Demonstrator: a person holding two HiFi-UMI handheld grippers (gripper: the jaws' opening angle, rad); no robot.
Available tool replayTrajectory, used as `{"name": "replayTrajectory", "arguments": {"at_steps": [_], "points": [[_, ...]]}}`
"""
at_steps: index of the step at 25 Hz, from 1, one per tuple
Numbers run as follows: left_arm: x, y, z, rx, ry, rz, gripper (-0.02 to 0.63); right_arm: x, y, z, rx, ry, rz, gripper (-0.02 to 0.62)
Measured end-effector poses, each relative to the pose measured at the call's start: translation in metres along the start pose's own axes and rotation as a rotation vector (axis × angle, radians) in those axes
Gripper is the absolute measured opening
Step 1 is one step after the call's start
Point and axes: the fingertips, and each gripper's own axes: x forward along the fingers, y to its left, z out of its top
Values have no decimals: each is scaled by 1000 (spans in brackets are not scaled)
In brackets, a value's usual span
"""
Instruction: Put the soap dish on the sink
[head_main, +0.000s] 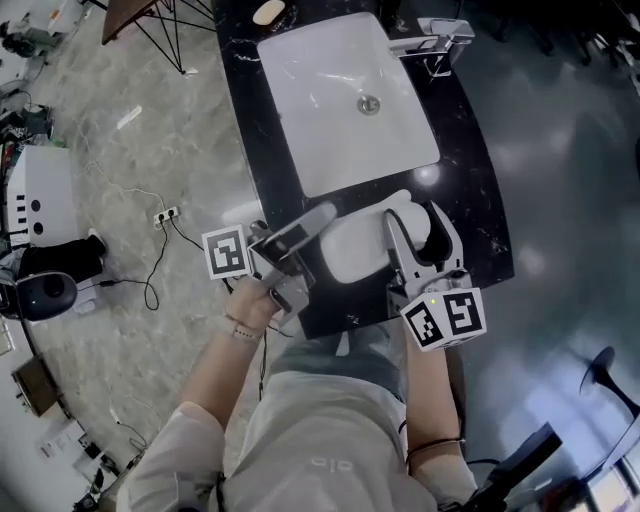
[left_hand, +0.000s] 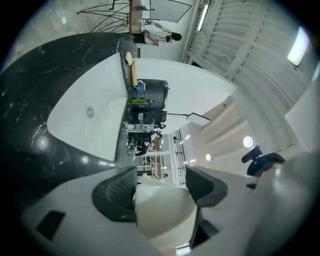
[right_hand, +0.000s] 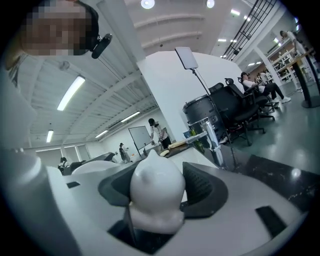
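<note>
Left tool (head_main: 322, 217) and right tool (head_main: 412, 216) clamp opposite ends of the soap dish (head_main: 351, 248).

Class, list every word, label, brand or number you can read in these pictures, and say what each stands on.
None can be read.
The left marker cube and right marker cube bear only black-and-white square patterns, no letters.
A small mark on the person's shirt is too small to read.

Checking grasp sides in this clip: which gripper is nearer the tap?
Right. The right gripper grips the dish at the end on the tap's side; the left gripper grips the opposite end, farther off.
</note>
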Motion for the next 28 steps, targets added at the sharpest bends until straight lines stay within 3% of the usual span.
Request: {"name": "replayTrajectory", "arguments": {"at_steps": [13,28], "points": [[-23,83,-9,-195,-32,-18,304,6,-25,-78,5,89,-57,273],[-30,91,-12,-125,-25,-72,301,4,-25,-84,-71,50,-58,273]]}}
